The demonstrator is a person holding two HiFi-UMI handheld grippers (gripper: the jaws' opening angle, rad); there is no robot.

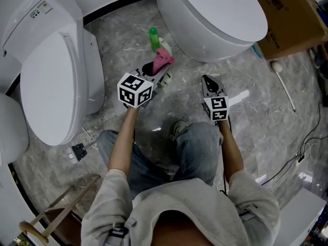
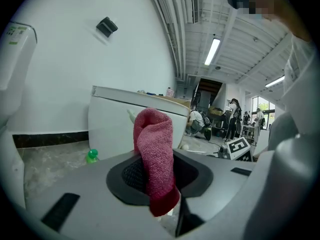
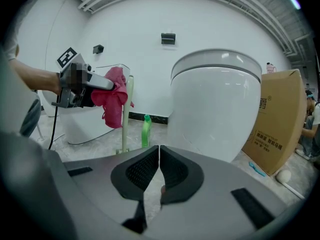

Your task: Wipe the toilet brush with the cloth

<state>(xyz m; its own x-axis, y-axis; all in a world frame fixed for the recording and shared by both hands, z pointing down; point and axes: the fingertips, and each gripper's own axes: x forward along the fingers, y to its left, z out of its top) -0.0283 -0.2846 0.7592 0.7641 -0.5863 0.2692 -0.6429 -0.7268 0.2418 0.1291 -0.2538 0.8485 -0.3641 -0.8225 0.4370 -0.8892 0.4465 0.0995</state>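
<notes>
To the left of the left hand-held gripper stood a white toilet with its lid down, on a grey marbled floor. The left hand-held gripper was held out in front of the person's knees, its jaws clamped on a pink cloth. In the left gripper view the cloth rose in a bunched fold from between the pads and hung a little below them.

Just past that gripper's tips the toilet brush stood upright, a pale slim handle running down to the floor. The right gripper view showed the cloth pressed against the upper part of the handle. A green bottle stood on the floor just beyond the brush, further from the gripper.

To the right of the left gripper and well apart from it, the right hand-held gripper pointed the same way, short of the brush. Its jaws were together at the tips with nothing between them — no part of the brush or cloth touched it.

Ahead of the right gripper sat a second white toilet. To the right of that was a cardboard box, and on the floor to the right of the gripper lay a white stick with a rounded end.
</notes>
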